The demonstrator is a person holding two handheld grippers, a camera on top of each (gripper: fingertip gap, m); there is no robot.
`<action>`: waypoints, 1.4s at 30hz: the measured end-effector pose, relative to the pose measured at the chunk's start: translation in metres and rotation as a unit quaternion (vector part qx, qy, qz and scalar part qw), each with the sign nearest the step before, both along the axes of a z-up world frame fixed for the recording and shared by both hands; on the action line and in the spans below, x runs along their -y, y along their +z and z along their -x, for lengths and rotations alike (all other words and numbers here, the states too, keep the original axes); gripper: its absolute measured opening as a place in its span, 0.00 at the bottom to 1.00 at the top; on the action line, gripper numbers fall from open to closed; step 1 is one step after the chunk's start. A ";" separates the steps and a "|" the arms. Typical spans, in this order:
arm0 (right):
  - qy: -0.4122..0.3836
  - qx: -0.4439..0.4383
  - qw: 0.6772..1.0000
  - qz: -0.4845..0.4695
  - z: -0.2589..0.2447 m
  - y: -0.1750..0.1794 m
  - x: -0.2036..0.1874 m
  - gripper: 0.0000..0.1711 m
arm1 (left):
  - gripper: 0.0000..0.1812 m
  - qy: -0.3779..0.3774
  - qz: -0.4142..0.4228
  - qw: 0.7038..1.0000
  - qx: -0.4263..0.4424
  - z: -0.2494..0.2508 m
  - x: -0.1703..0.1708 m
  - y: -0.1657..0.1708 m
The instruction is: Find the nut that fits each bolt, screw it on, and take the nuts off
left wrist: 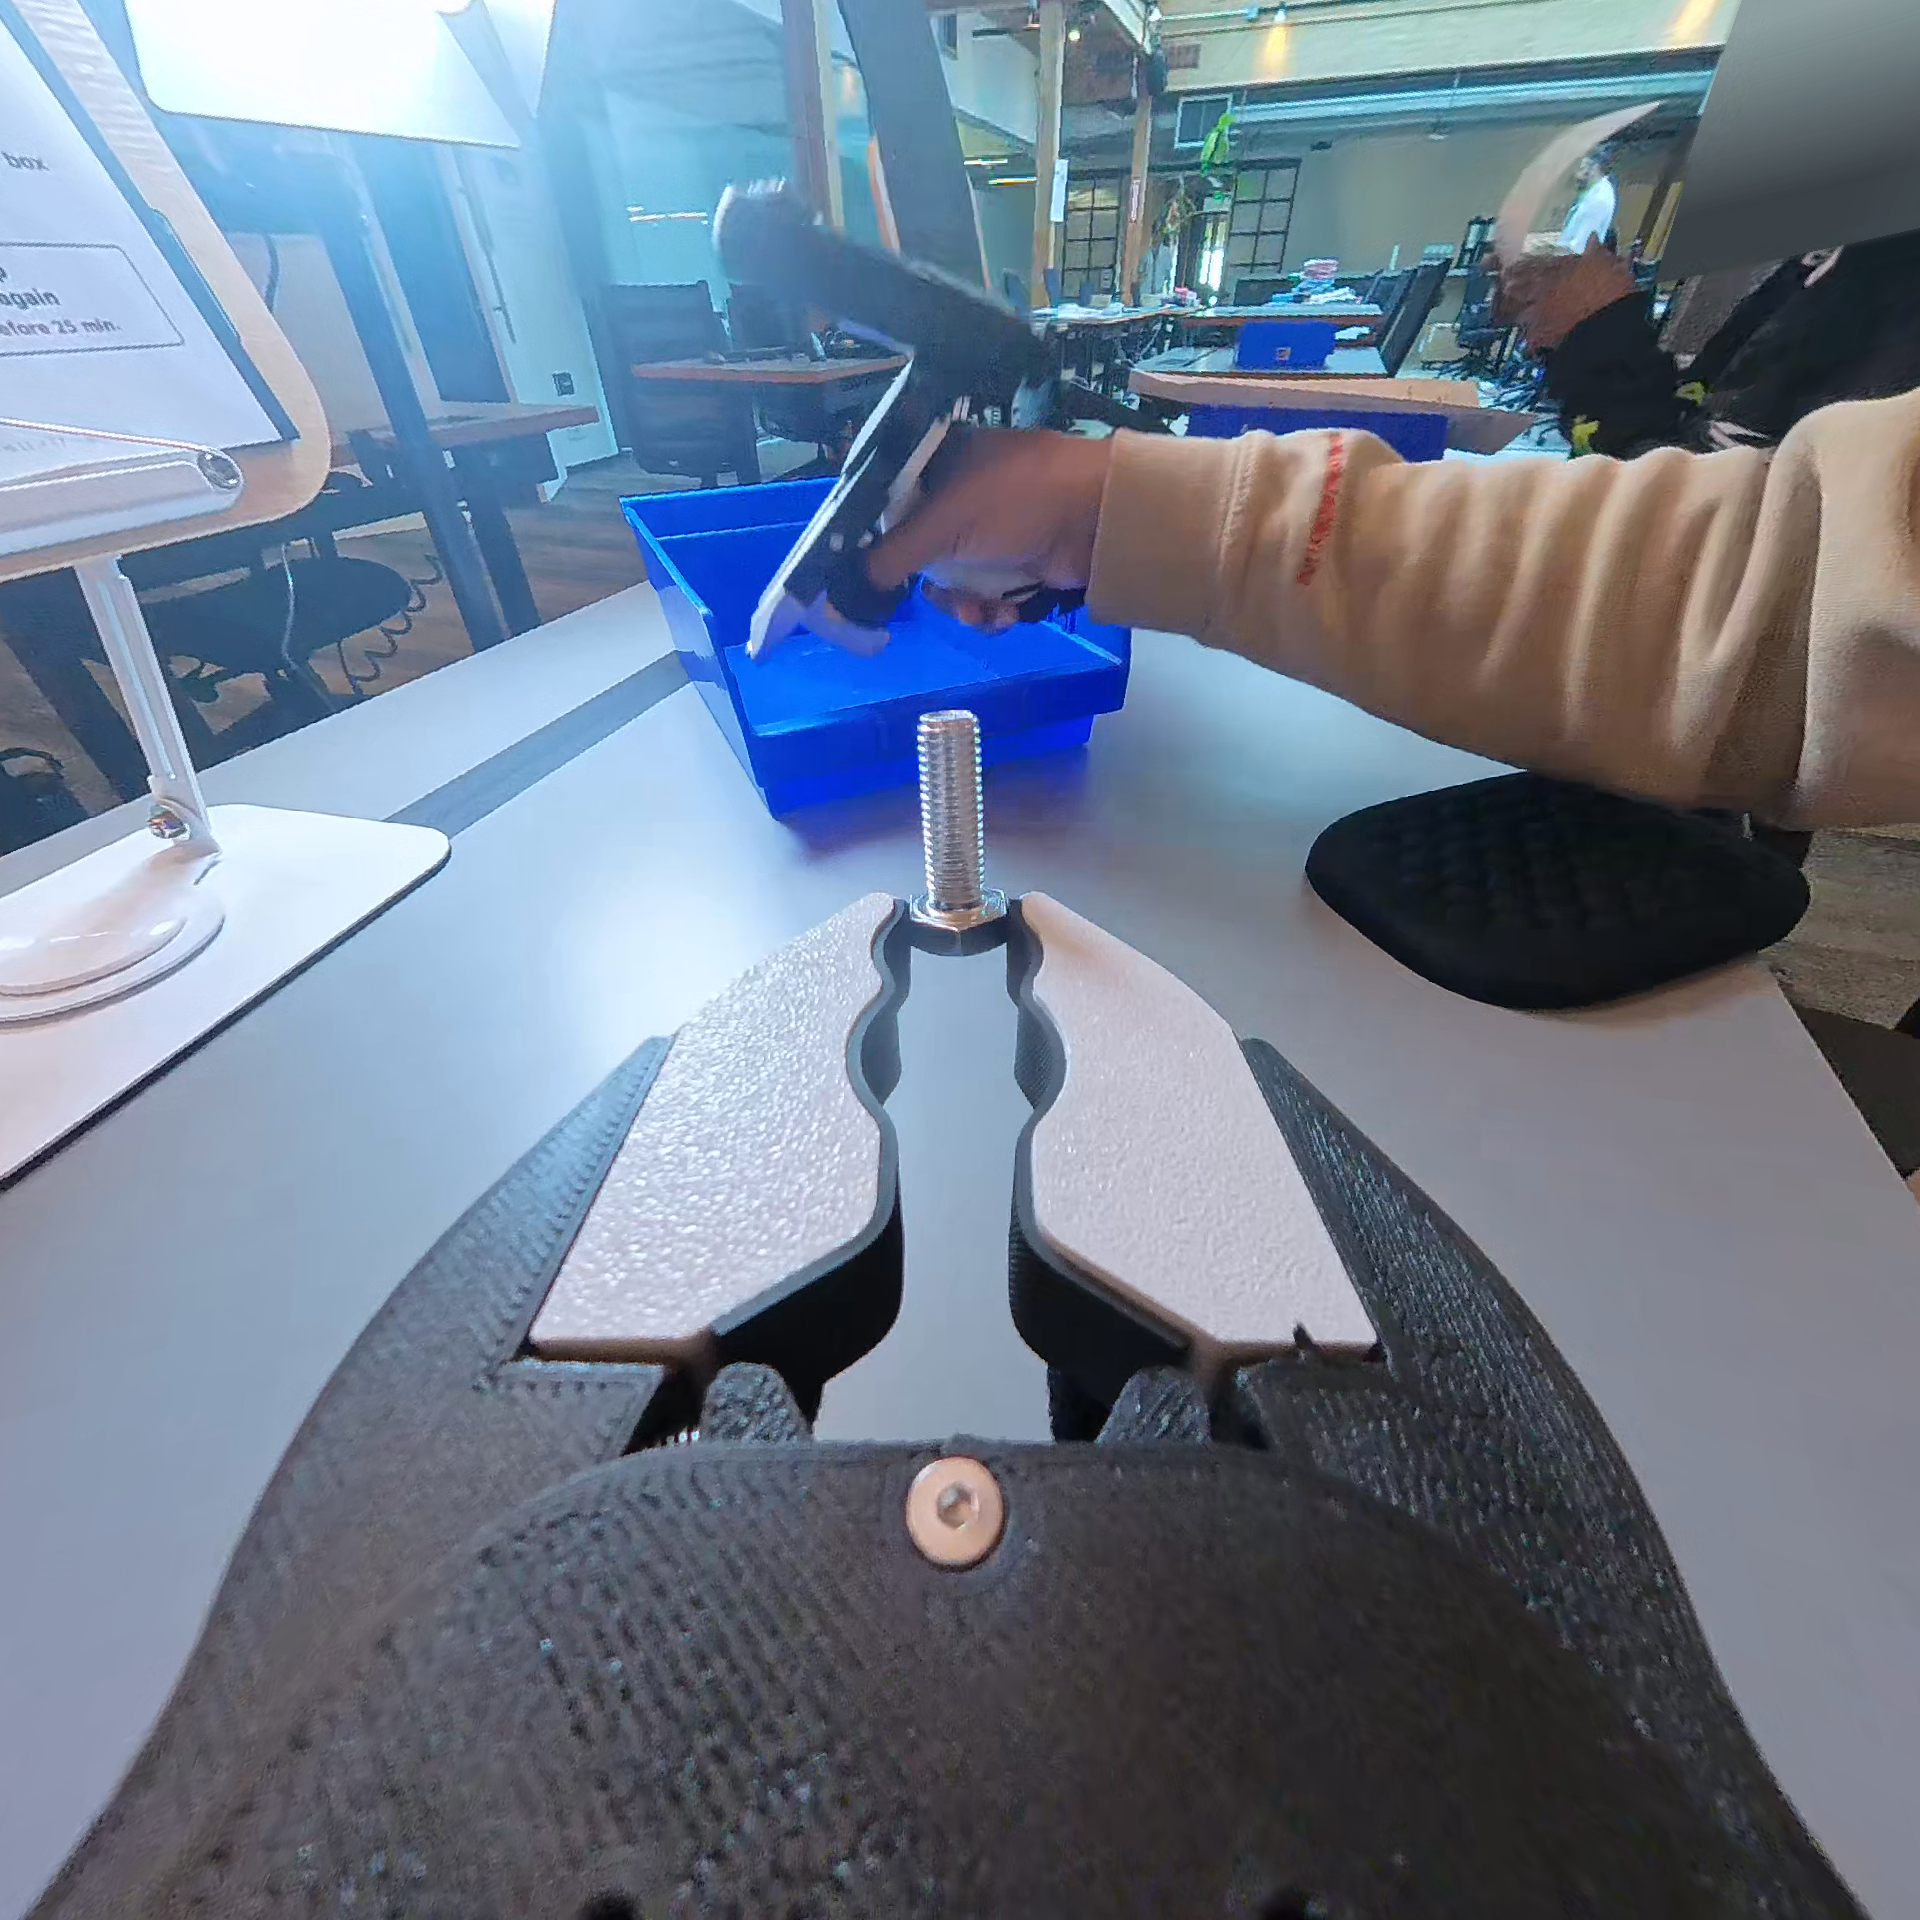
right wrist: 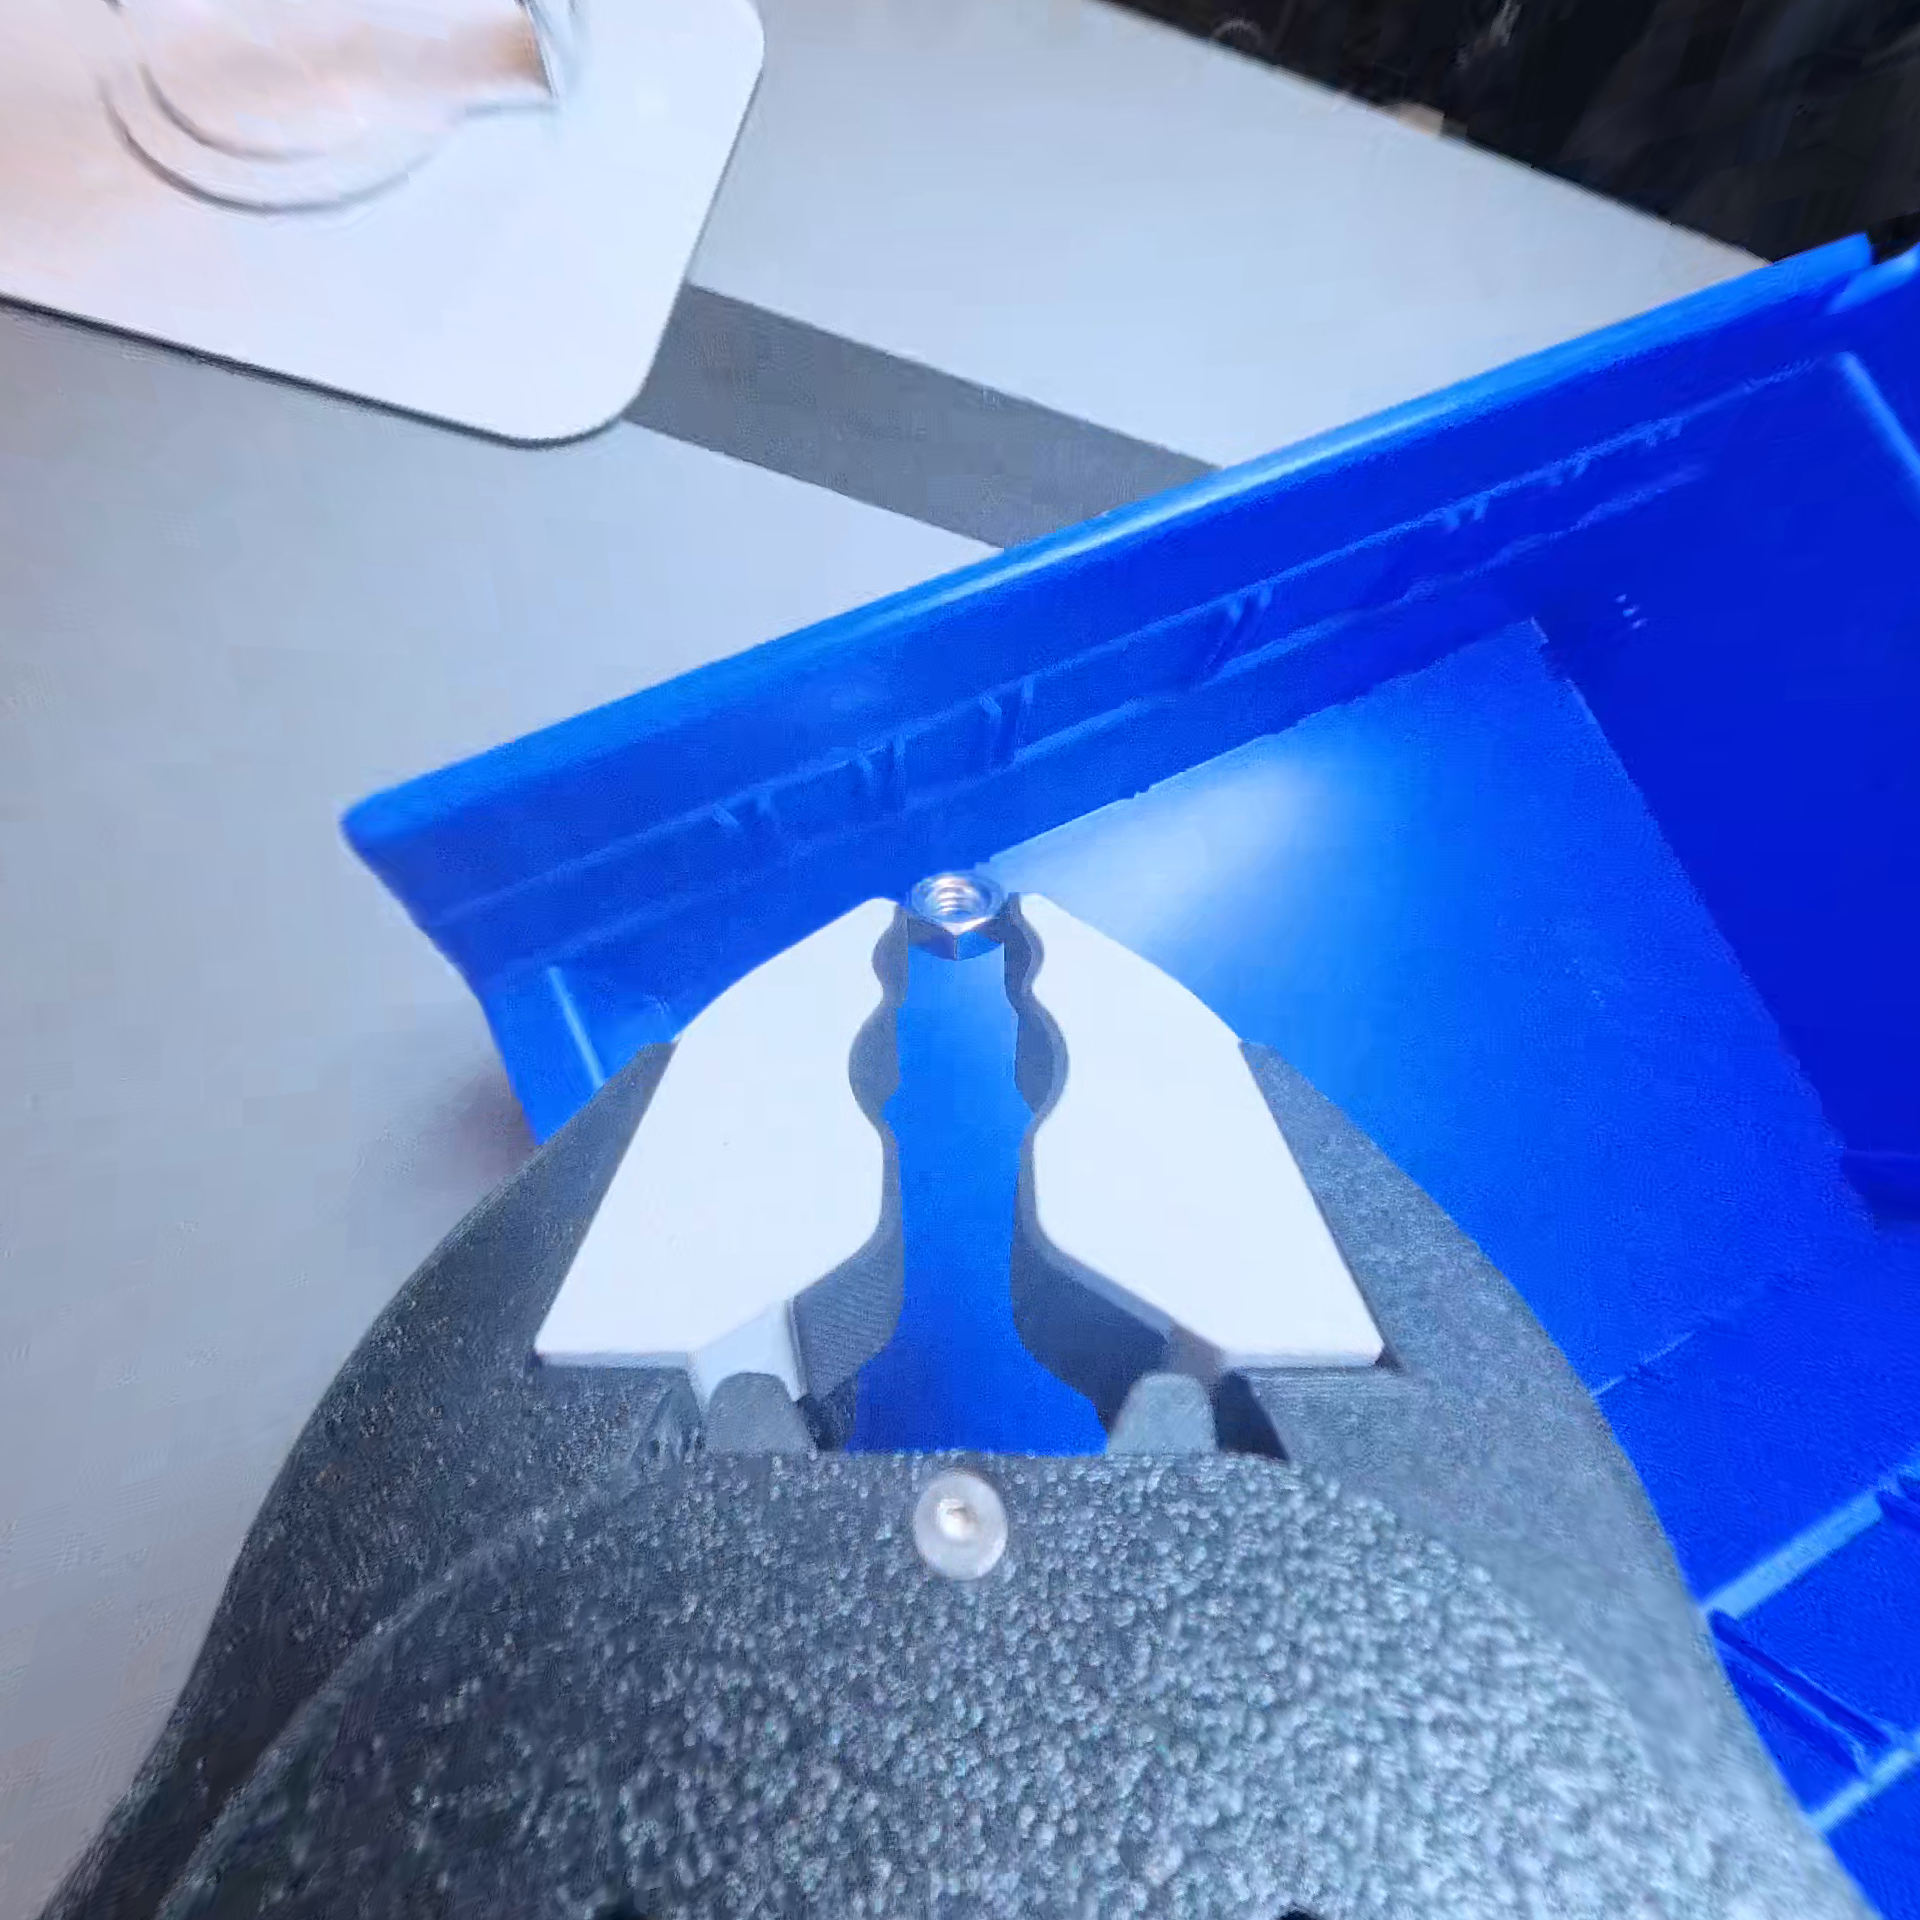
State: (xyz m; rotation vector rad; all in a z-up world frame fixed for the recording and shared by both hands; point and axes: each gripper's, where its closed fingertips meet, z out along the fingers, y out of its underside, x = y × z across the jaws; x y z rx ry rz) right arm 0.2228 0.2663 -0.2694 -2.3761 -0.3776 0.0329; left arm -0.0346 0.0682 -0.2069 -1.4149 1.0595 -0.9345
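Left tool [left wrist: 957, 928] pinches bolt [left wrist: 949, 805] by its head, thread upright, ready for threading; right tool [right wrist: 954, 928] pinches nut [right wrist: 952, 914] over blue bin [right wrist: 1195, 665], beyond bolt.

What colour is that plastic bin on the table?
Bright blue; the bin shows best in the right wrist view.

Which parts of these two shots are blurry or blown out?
Left wrist view: the right gripper over the blue plastic bin is motion-blurred, the top-left glares white, the upright silver threaded bolt is sharp. Right wrist view: softly smeared overall, especially the white stand base; the small silver hex nut stays readable.
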 end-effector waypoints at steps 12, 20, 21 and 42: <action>0.005 0.024 0.993 0.116 -0.020 -0.047 0.009 0.17 | 0.10 0.002 -0.005 1.000 -0.005 -0.001 0.000 -0.002; 0.262 -0.176 0.944 -0.090 0.135 0.086 0.090 0.20 | 0.10 0.023 -0.011 0.999 -0.027 0.001 -0.007 -0.010; 0.314 -0.192 0.927 -0.078 0.163 0.092 0.117 0.20 | 0.10 0.025 -0.014 0.999 -0.031 0.000 -0.008 -0.011; 0.293 0.019 0.952 -0.082 0.147 0.110 0.106 0.06 | 0.10 0.033 -0.014 0.998 -0.056 0.000 -0.008 -0.020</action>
